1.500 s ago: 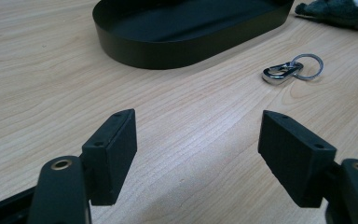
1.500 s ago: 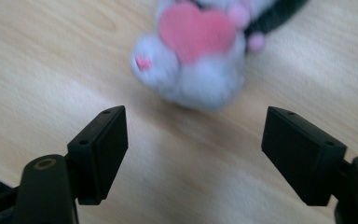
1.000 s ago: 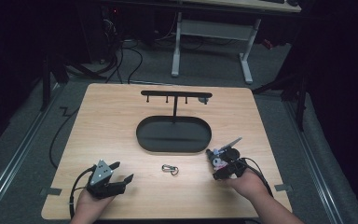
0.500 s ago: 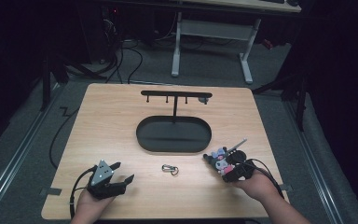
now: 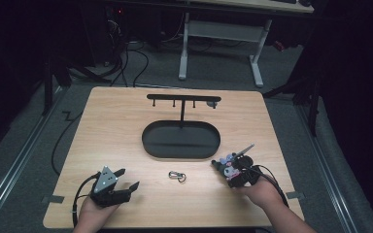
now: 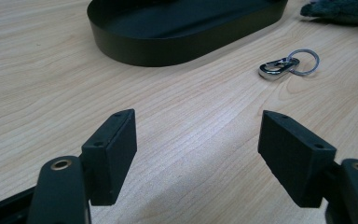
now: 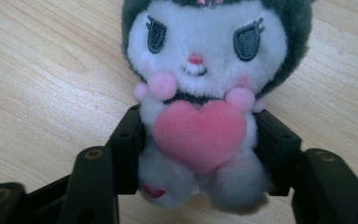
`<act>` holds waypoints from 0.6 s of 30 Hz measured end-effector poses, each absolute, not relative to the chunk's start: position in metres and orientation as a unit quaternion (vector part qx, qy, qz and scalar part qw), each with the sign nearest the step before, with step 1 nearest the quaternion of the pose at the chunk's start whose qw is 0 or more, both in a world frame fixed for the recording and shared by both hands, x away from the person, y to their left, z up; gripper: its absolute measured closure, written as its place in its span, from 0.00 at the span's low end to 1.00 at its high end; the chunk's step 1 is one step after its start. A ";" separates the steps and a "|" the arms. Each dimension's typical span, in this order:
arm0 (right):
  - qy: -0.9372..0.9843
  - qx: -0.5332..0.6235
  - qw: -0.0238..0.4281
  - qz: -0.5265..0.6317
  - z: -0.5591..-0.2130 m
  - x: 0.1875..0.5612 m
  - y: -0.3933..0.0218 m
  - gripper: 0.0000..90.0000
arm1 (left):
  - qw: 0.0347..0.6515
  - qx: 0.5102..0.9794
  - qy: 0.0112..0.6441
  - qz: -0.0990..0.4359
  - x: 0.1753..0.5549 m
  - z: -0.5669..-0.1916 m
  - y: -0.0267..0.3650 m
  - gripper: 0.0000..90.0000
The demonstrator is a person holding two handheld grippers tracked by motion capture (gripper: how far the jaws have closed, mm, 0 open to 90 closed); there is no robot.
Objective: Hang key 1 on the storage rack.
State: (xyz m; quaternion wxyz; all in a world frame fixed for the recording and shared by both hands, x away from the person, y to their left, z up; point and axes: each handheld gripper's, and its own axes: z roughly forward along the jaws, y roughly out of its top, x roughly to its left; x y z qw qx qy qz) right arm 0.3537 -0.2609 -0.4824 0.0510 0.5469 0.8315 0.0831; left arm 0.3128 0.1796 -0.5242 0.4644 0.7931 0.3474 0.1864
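Observation:
A small plush toy [image 7: 196,46] with a white face, dark grey hood and pink heart sits between the jaws of my right gripper [image 7: 198,149]. The jaws have just been closing, and both pads press its body. In the high view the plush toy [image 5: 229,165] and right gripper [image 5: 233,174] are at the table's front right. My left gripper [image 5: 128,178] rests at the front left, open and empty [image 6: 198,140]. A silver carabiner with a key ring [image 5: 177,175] lies on the wood between the two grippers [image 6: 284,66].
A black oval tray [image 5: 194,141] sits mid-table, and a black T-shaped hook rack [image 5: 182,99] rises from its far side. Its near wall [image 6: 168,46] shows ahead of the left gripper. Cables trail off the table's front corners.
The right gripper's jaws narrowed onto the plush toy and the right hand shifted slightly toward the front edge. The left gripper stayed put.

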 end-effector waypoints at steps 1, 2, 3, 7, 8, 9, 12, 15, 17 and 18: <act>0.832 0.546 0.053 0.085 -0.482 0.354 -0.261 0.53 | 0.464 0.793 0.347 0.186 0.313 -0.524 0.180 0.32; 0.833 0.545 0.053 0.085 -0.480 0.353 -0.261 0.53 | 0.464 0.794 0.347 0.186 0.313 -0.524 0.180 0.32; 0.834 0.542 0.050 0.089 -0.479 0.353 -0.262 0.53 | 0.464 0.793 0.347 0.187 0.313 -0.524 0.179 0.32; 0.840 0.532 0.044 0.097 -0.473 0.351 -0.261 0.54 | 0.465 0.794 0.345 0.186 0.312 -0.524 0.179 0.32; 0.842 0.528 0.044 0.097 -0.471 0.350 -0.261 0.54 | 0.465 0.794 0.343 0.187 0.313 -0.523 0.179 0.32; 0.842 0.528 0.042 0.099 -0.469 0.349 -0.261 0.55 | 0.464 0.795 0.342 0.188 0.313 -0.523 0.179 0.32; 0.836 0.537 0.030 0.107 -0.466 0.346 -0.261 0.55 | 0.467 0.793 0.342 0.192 0.313 -0.523 0.179 0.32; 0.840 0.531 0.024 0.111 -0.465 0.343 -0.262 0.55 | 0.463 0.798 0.336 0.189 0.312 -0.523 0.179 0.32; 0.839 0.531 0.025 0.113 -0.463 0.341 -0.263 0.55 | 0.458 0.802 0.333 0.191 0.312 -0.523 0.179 0.32; 0.838 0.532 0.025 0.118 -0.460 0.340 -0.263 0.55 | 0.459 0.801 0.334 0.192 0.312 -0.523 0.179 0.32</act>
